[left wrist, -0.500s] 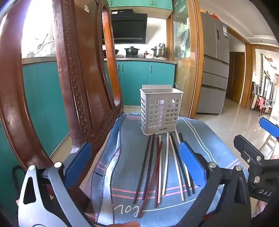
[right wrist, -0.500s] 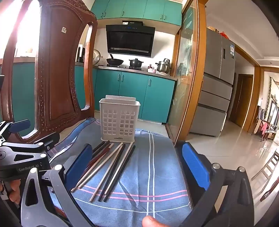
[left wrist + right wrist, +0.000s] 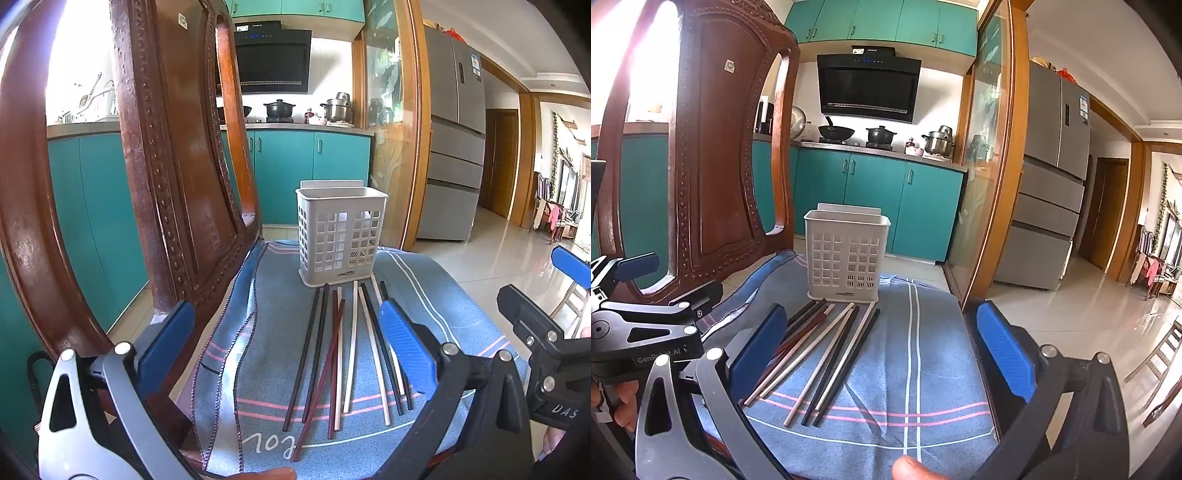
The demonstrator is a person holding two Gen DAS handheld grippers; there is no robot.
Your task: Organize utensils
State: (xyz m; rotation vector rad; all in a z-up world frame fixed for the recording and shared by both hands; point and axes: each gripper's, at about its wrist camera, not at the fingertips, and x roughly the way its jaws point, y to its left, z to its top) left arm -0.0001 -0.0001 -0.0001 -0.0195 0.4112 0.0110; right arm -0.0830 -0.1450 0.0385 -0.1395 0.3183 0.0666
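Left gripper (image 3: 284, 339): jaws spread wide, nothing between them, hovering over the near end of the chopsticks. Also shows at the left edge of the right wrist view.
Right gripper (image 3: 882, 343): wide apart too, gripping nothing, hanging above the cloth just right of the chopsticks.
Chopsticks (image 3: 347, 354): a loose fan lying flat on the cloth, mix of black, reddish-brown and cream sticks. Far tips sit right at the foot of the holder, near ends splay out toward the cameras. A couple cross each other.
Utensil holder (image 3: 340, 232): white slotted plastic basket, upright at the far end of the cloth, looks empty from here.
Cloth (image 3: 916, 373): blue-grey with white and pink stripes, draped over a chair seat.
Chair back (image 3: 716, 147): dark carved wood, standing left of the holder.
Background: teal kitchen cabinets (image 3: 886, 199), pots on the counter.
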